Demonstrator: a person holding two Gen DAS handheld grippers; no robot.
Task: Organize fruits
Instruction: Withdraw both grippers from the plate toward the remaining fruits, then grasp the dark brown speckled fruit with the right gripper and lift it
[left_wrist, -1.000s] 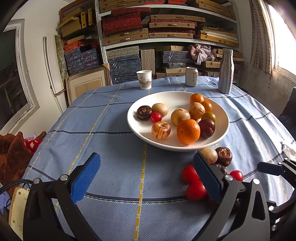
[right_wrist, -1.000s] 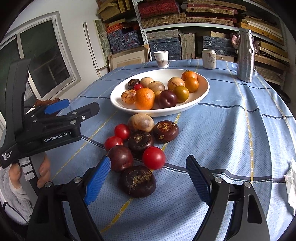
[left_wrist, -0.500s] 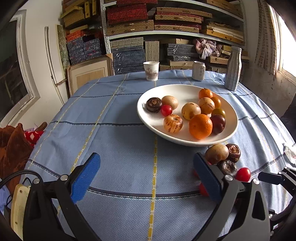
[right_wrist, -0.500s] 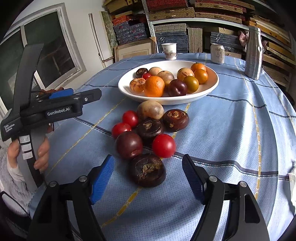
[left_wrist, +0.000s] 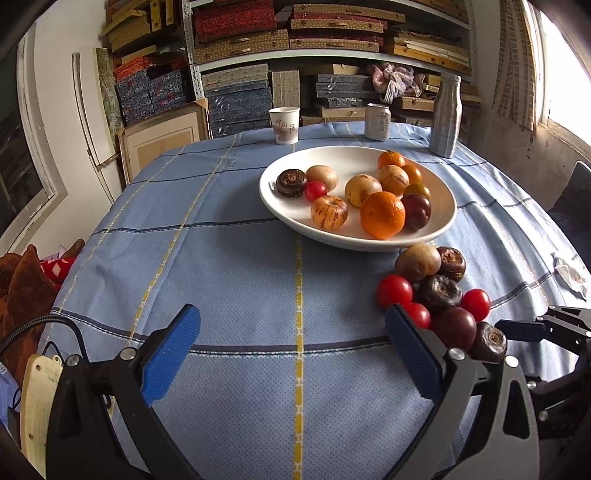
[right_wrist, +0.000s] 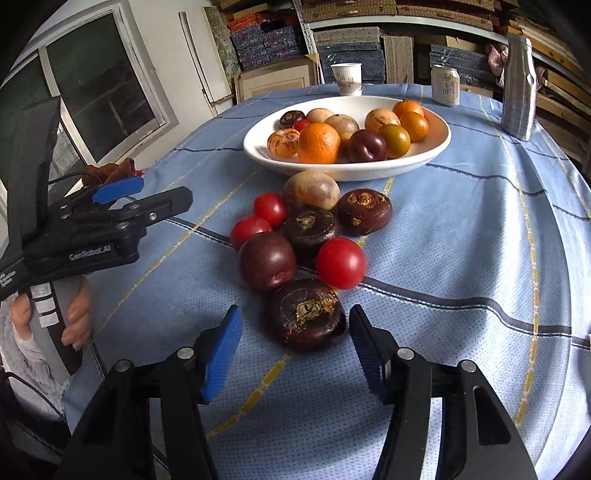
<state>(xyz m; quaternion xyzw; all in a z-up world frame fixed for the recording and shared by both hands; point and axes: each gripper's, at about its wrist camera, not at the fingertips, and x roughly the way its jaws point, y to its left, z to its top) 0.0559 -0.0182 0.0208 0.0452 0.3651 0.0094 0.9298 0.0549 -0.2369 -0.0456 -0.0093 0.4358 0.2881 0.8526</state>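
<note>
A white bowl holds an orange, a plum and several other fruits. In front of it on the blue cloth lies a cluster of loose fruit: red tomatoes, a dark plum and brown-black round fruits. The nearest brown-black fruit sits between the blue pads of my right gripper. Its jaws are closing, and a gap still shows at the left pad. My left gripper stands open over bare cloth, left of the cluster, with nothing between its fingers.
A paper cup, a can and a silver bottle stand behind the bowl. Crumpled paper lies at the right table edge. A person's hand grips the left tool. Shelves of boxes fill the back wall.
The right gripper's jaws have narrowed around the nearest brown-black fruit and drawn closer to it. The left gripper stays open, its view turned slightly toward the left of the table.
</note>
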